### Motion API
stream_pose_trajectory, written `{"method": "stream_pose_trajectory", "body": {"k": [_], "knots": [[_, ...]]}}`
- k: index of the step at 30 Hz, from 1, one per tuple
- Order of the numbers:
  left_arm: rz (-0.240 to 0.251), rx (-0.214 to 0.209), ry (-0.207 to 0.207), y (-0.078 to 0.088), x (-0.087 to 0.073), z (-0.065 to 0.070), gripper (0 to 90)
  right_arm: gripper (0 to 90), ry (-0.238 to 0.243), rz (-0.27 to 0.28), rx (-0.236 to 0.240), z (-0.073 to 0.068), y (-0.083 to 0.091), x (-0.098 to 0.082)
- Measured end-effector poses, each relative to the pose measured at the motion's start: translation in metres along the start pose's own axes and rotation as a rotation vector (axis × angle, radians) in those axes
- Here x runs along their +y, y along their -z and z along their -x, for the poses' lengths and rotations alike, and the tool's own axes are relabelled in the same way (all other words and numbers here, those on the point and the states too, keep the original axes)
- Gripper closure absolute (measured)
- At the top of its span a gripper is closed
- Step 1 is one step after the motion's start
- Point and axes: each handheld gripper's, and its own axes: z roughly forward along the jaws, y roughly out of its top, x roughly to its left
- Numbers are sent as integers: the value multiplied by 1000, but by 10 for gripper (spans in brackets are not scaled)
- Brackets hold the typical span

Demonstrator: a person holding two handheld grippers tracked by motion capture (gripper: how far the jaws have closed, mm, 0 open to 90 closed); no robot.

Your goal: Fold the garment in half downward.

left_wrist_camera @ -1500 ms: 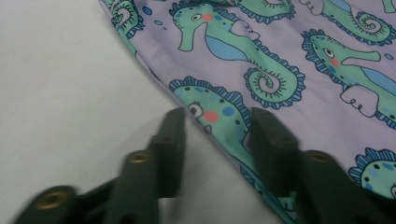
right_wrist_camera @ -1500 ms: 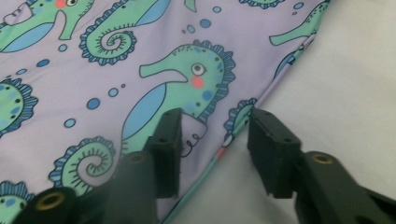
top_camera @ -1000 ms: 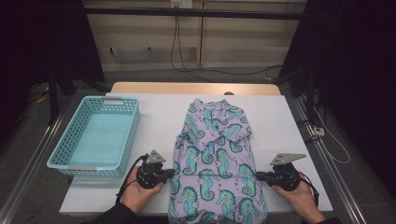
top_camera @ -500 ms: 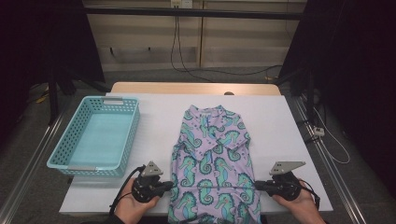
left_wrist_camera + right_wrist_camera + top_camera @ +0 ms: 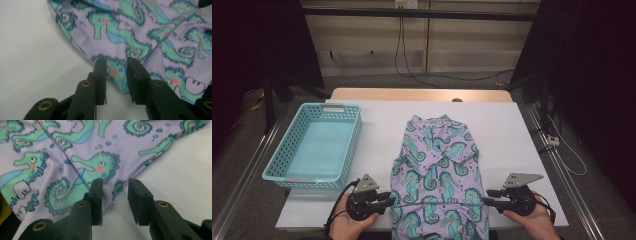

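On the table (image 5: 522, 150): 1 seahorse-print garment (image 5: 437, 170), 1 turquoise basket (image 5: 314, 150), 2 grippers.

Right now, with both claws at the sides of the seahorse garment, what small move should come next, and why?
Probably draw both claws back off the garment. The left claw and right claw have just been opening; fabric edge lies between the jaws, unpressed. The garment lies flat on the table beside the basket.

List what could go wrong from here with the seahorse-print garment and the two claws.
1. Both claws have just been opening, and the garment edge still lies between the left claw jaws, so pulling back may snag and ruffle it.
2. The garment's near end seems to overhang the table edge; it may slide off.
3. The right claw sits at the hem; re-closing may catch one layer.
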Motion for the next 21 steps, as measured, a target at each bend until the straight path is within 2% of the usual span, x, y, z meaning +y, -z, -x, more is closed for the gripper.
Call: {"method": "stream_pose_trajectory", "body": {"k": [1,4,5,7,9,11,12,14,16,19,21], "knots": [[43,3,-18,0,4,1,624,549,-2,23,-11,1,1,2],[66,11,-23,-5,10,-2,498,455,-20,52,-29,4,2,3],[66,11,-23,-5,10,-2,453,434,-33,61,-37,6,2,4],[98,29,-17,-10,18,-7,347,429,-60,70,-42,9,2,5],[116,49,-32,-14,24,-9,307,343,-70,77,-51,12,0,7],[137,65,-49,-19,30,-12,223,318,-76,83,-63,15,-2,10],[137,65,-49,-19,30,-12,201,296,-84,88,-64,17,-3,11],[129,65,-44,-29,38,-15,150,193,-108,105,-79,21,-4,15],[124,78,-27,-35,43,-17,67,186,-116,106,-90,24,-5,17],[136,108,-63,-40,51,-22,90,155,-129,100,-79,31,-8,20],[139,125,-61,-44,57,-27,78,160,-123,100,-81,36,-10,24]]}}
